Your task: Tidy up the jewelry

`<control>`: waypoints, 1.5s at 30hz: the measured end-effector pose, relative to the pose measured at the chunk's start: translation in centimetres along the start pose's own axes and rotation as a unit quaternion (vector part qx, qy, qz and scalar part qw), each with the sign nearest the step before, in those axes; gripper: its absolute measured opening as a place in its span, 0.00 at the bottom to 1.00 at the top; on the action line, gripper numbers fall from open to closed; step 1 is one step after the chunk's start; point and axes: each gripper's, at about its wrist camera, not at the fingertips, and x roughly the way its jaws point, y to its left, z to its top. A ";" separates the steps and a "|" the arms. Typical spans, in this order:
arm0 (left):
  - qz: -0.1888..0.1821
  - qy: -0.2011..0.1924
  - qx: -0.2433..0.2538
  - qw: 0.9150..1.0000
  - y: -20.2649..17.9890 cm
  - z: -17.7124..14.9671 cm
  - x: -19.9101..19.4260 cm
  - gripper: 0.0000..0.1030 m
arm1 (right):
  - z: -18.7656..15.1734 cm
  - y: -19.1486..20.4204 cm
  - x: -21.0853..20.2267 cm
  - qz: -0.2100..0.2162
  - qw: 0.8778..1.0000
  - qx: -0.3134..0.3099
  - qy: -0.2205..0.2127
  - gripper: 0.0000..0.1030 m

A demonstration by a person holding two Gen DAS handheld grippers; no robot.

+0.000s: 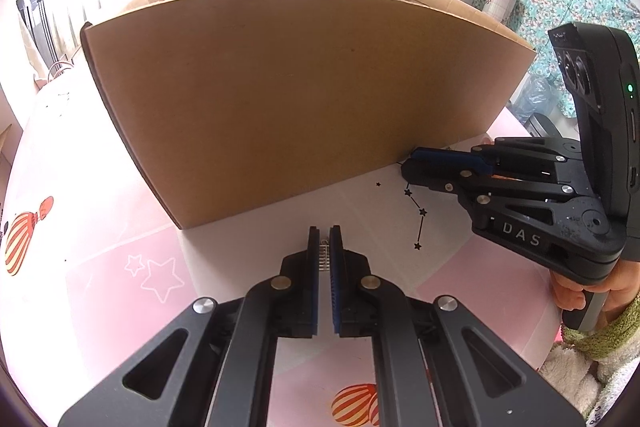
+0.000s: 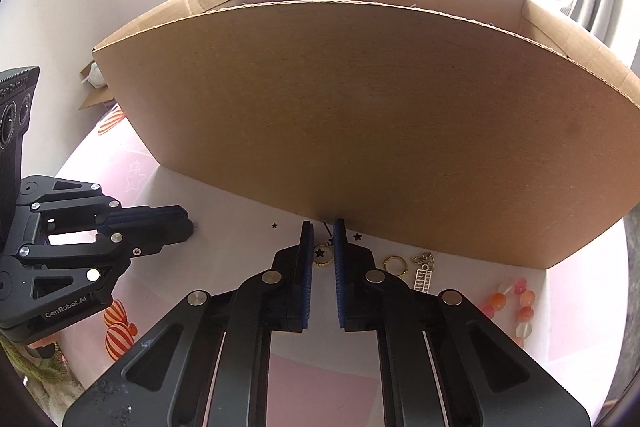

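**Jewellery still outside the box; two pieces in hand**

Jewellery was found mostly unsorted on the white and pink patterned tabletop (image 2: pixel 248 223), in front of the tall brown cardboard box (image 1: pixel 280 99). What the box held could not be seen over its near wall.

The left gripper (image 1: pixel 324 243) was seen with its jaws nearly shut on a small silver comb-like piece (image 1: pixel 325 257), held between the blue pads just in front of the box. The right gripper (image 2: pixel 322 239) was set with its jaws drawn close about a round gold pendant with a dark star centre (image 2: pixel 321 254); whether the pads were pressing on it could not be told, and the pendant appeared to lie on the table at the foot of the box wall.

Left on the table, to the right of that gripper, were a plain gold ring (image 2: pixel 395 263), a small silver abacus-shaped charm on a chain (image 2: pixel 425 273) and a bracelet of orange, pink and clear beads (image 2: pixel 516 303).

The task was judged to be at an early stage: nothing visible had been stowed, and at least five pieces remained.

The box wall was noted as the main obstacle, standing high and directly ahead of both grippers, so any piece would have to be lifted over it. The two grippers were near each other.
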 end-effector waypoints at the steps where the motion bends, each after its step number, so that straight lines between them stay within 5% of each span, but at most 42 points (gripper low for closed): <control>1: 0.001 0.000 0.000 1.000 0.1 0.0 -0.1 0.04 | 0.0 -0.2 0.0 0.002 1.000 0.004 -0.001 0.07; 16: 0.012 0.001 0.000 1.000 0.0 0.3 -0.4 0.04 | -0.1 -4.0 -1.2 0.064 0.996 0.067 -0.014 0.00; 21: 0.020 0.003 -0.001 1.000 -0.3 0.6 -0.2 0.04 | -0.7 -5.3 -2.3 0.098 0.992 0.081 -0.022 0.14; 24: 0.024 0.000 -0.006 1.000 -0.5 0.6 -0.1 0.04 | -1.1 -5.5 -2.6 0.095 0.993 0.060 -0.021 0.24; 45: 0.013 -0.015 -0.025 0.999 -0.5 0.2 0.3 0.05 | -0.9 0.0 -0.9 0.038 0.997 -0.056 0.022 0.19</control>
